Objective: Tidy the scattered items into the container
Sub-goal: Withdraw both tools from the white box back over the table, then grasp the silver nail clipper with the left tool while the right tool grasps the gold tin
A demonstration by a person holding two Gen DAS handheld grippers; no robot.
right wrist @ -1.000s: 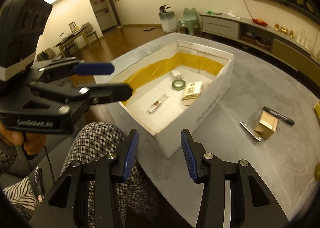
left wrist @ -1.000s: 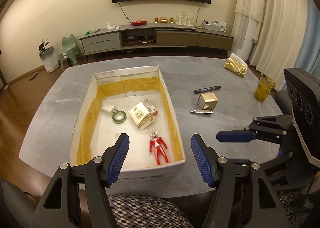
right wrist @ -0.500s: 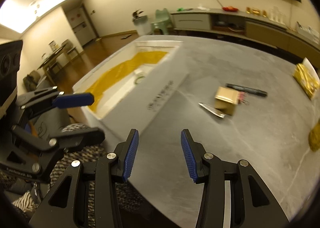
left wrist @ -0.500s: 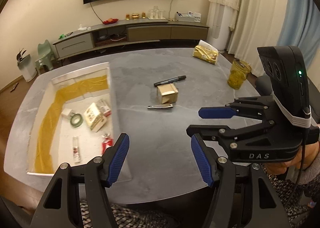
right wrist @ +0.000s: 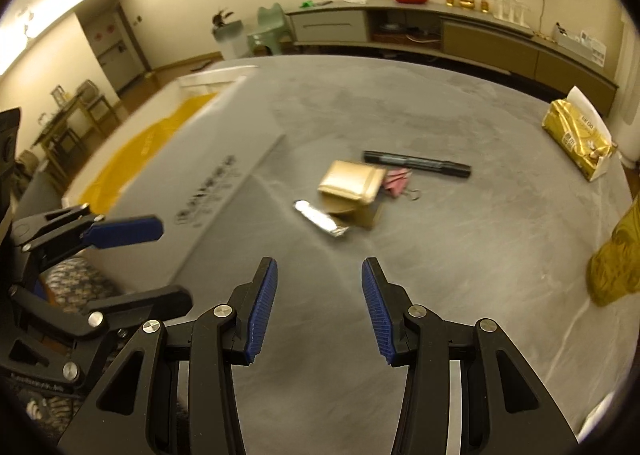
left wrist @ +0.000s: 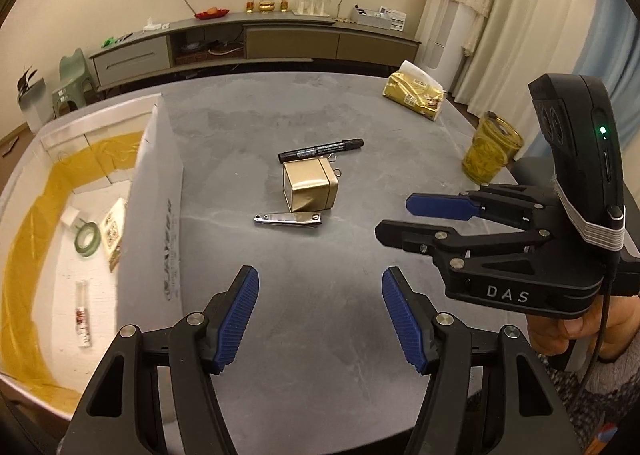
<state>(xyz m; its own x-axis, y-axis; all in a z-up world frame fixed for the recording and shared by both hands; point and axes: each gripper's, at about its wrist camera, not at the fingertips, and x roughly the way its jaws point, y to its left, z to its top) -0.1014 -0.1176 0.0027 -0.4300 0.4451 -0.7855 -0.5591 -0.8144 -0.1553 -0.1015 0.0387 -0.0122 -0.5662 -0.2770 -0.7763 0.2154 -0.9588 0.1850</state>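
Observation:
A white box [left wrist: 160,191] [right wrist: 208,159] lined with yellow tape sits at the table's left and holds several small items. Right of it on the grey table lie a gold tin [left wrist: 310,183] [right wrist: 352,185], a black marker [left wrist: 320,150] [right wrist: 416,163], a metal nail clipper [left wrist: 287,219] [right wrist: 320,219] and a pink clip [right wrist: 396,179]. My left gripper [left wrist: 320,315] stands open and empty, short of the clipper. My right gripper [right wrist: 318,305] is open too, empty, near the table's front; in the left wrist view the right gripper [left wrist: 400,217] hovers right of the tin.
A gold tissue pack [left wrist: 414,95] [right wrist: 576,135] lies at the far right of the table. A yellow-green jar [left wrist: 490,151] [right wrist: 616,263] stands near the right edge. A hand [left wrist: 576,327] holds the right gripper. A TV cabinet lines the back wall.
Both views have swung right, from over the box toward the tin, marker and clipper. Both grippers stay open and empty.

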